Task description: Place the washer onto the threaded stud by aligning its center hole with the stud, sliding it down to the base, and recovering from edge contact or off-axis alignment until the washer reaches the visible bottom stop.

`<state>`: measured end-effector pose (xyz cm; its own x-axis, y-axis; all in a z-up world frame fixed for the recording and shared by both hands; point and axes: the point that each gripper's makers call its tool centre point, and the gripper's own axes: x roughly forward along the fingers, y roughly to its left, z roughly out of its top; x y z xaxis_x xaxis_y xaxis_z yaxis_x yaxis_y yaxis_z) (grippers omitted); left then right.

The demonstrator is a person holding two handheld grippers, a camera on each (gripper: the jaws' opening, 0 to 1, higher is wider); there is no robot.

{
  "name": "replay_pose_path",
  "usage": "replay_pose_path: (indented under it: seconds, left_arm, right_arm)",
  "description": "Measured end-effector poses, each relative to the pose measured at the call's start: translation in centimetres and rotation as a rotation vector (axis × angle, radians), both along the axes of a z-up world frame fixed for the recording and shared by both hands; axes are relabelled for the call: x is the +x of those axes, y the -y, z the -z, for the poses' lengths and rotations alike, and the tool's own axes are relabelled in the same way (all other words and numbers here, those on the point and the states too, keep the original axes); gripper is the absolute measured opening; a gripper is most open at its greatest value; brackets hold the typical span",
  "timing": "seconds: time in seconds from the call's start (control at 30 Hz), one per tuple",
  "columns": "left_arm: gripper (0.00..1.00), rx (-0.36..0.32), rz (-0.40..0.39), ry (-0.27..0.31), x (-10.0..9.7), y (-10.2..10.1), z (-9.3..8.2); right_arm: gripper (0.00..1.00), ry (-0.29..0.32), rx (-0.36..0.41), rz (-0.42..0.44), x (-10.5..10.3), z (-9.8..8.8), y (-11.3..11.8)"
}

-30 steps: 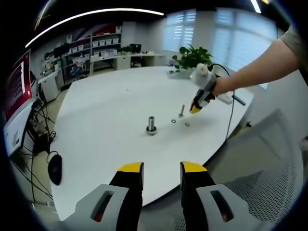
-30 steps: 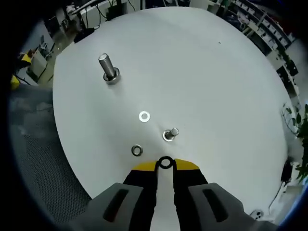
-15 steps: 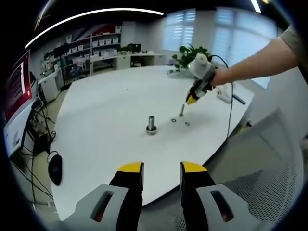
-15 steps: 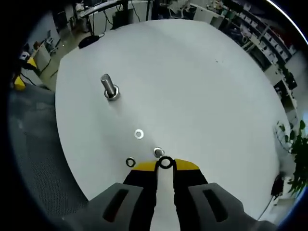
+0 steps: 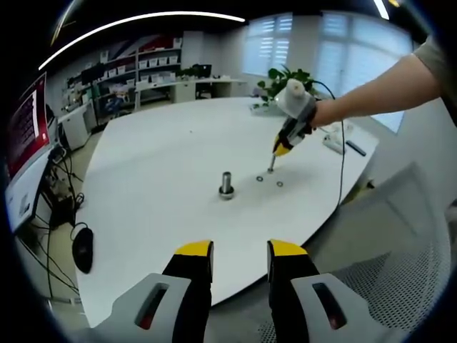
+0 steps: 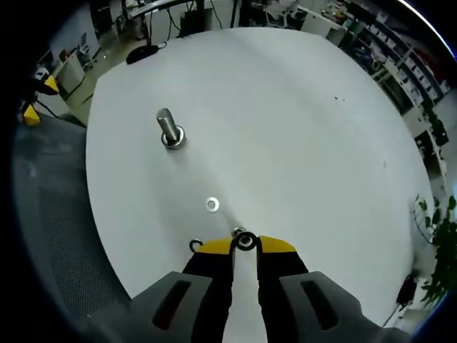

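On the white table [image 6: 321, 143], right over the small stud [image 5: 270, 165], we have the right gripper [image 6: 245, 245] pinching the washer [image 6: 245, 241] between its yellow tips, jaws closed down to the washer's width. In the right gripper view the washer sits at the very end of the jaws, and the top of the small stud peeks out just beside and behind it, so the hole looks close to lined up, though we cannot tell from here whether it has caught the thread or is only resting against the tip. In the left gripper view the right gripper [image 5: 283, 148] slants down onto that stud from above. We judge the carry done and the seating not: the washer has yet to drop to the base of the stud. Near the stud two more rings lie flat on the table, a bright one [image 6: 212, 205] on the side toward the big bolt [image 6: 170, 129] and a darker one [image 6: 194, 246] just beside the jaw tips. The big bolt stands upright, well apart from the stud. Our left gripper [image 5: 239, 250] hangs far back from the stud, off the table edge, jaws a little apart and holding nothing.
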<state>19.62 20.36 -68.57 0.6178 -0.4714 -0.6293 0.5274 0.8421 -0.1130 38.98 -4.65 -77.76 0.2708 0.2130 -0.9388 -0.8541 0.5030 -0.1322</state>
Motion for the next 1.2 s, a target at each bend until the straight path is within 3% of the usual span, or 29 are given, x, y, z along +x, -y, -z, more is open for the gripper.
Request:
replay_pose_path:
  seconds: [0.43, 0.97, 1.2]
  left_arm:
    - [0.28, 0.0, 0.0, -0.004, 0.0, 0.0, 0.1]
    - [0.28, 0.006, -0.009, -0.013, -0.1, -0.2, 0.3]
    - [0.28, 0.009, -0.014, -0.016, -0.1, -0.3, 0.4]
  right_arm:
    - [0.14, -0.022, -0.016, -0.004, 0.1, 1.1, 0.1]
    - [0.14, -0.082, -0.018, 0.067, -0.6, 5.1, 0.3]
    - [0.15, -0.093, -0.02, 0.081, -0.8, 5.5, 0.5]
